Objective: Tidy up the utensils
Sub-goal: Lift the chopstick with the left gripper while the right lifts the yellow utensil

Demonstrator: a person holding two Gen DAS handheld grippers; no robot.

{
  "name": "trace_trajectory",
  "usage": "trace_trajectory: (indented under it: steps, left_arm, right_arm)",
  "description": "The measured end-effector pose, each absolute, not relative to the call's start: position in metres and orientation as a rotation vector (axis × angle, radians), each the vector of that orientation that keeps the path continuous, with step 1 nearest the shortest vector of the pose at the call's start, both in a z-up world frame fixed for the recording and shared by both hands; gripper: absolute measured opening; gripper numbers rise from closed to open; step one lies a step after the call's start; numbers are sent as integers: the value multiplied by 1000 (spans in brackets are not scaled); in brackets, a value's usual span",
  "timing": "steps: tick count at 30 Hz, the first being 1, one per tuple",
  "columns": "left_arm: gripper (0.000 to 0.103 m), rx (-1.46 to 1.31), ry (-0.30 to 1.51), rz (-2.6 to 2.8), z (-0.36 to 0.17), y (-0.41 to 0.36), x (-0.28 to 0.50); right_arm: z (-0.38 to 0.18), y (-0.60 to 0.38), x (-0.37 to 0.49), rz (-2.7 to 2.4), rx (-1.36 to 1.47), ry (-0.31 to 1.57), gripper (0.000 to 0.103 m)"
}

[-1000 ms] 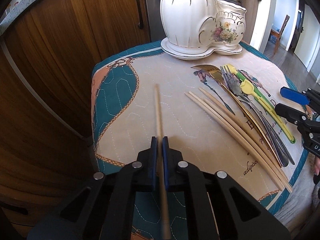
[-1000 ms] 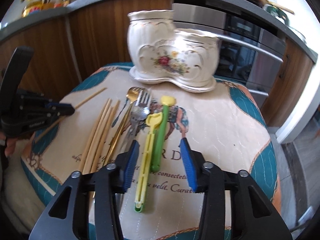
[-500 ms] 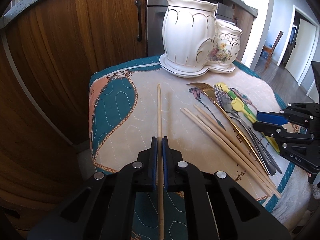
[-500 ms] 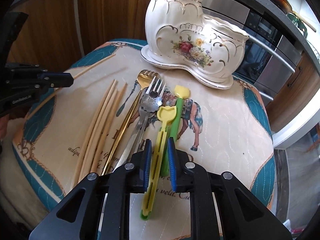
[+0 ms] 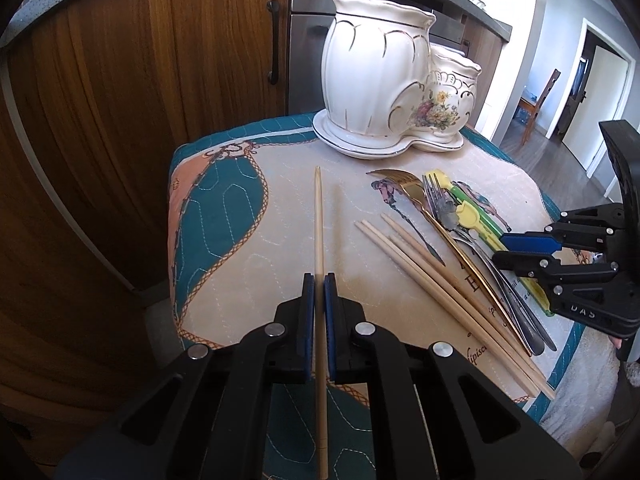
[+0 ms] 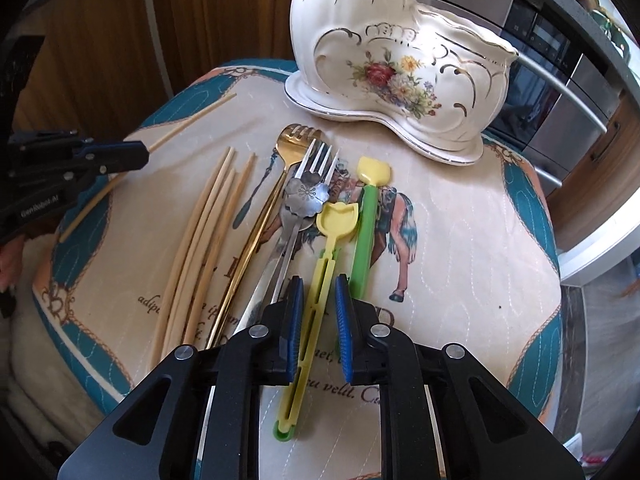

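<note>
Utensils lie in a loose row on the quilted mat (image 6: 460, 240), in front of the white floral holder (image 6: 400, 52). The left gripper (image 5: 319, 280) is clamped on a single wooden chopstick (image 5: 318, 216), off to the holder's left side. The right gripper (image 6: 318, 284) has just been closing; its blue pads now flank the yellow plastic spoon (image 6: 332, 240), whether they press it I cannot tell. Between the two sit the other chopsticks (image 6: 208, 216), a gold spoon (image 6: 264, 216), a steel fork (image 6: 308, 172) and a green-handled spoon (image 6: 366, 224).
</note>
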State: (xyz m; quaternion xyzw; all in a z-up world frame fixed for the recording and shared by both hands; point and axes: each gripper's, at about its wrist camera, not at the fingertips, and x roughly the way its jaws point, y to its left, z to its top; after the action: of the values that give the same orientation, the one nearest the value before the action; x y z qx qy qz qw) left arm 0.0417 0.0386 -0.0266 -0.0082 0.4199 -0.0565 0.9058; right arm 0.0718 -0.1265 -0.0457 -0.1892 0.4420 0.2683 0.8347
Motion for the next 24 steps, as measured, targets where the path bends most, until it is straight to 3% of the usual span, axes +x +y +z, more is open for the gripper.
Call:
trace_trajectory:
  steps: [14,24]
  left_arm:
    - [5,-19,818,-112,-16,39,36]
    - [5,-10,649,-112,25,33,36]
  right_arm:
    - [-19,-162,63,626,-142,806,11]
    - [27,-187,75,619,30,554,11]
